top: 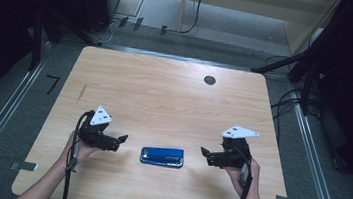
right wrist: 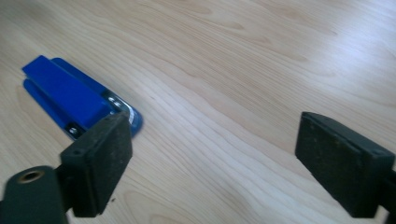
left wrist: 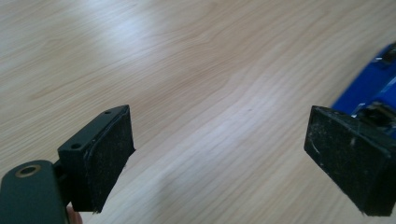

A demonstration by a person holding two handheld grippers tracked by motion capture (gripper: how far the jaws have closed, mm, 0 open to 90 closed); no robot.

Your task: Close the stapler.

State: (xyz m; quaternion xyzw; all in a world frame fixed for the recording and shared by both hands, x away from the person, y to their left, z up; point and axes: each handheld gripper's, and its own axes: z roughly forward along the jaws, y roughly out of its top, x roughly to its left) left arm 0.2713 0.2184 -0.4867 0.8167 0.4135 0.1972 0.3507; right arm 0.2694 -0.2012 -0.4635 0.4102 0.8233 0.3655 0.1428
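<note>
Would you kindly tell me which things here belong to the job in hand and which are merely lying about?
In the job:
- blue stapler, lying flat between the grippers
- left gripper, open, beside it
- right gripper, open, beside it

Lying about:
- dark round cap set in the table's far side
- cables on the floor

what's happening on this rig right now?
A person holds a gripper in each hand over a wooden table. A blue stapler lies flat between them, near the person's edge. The left gripper and right gripper both point inward at it, fingers open, neither touching it. Nothing is grasped yet; it looks like the moment before a pickup.
</note>
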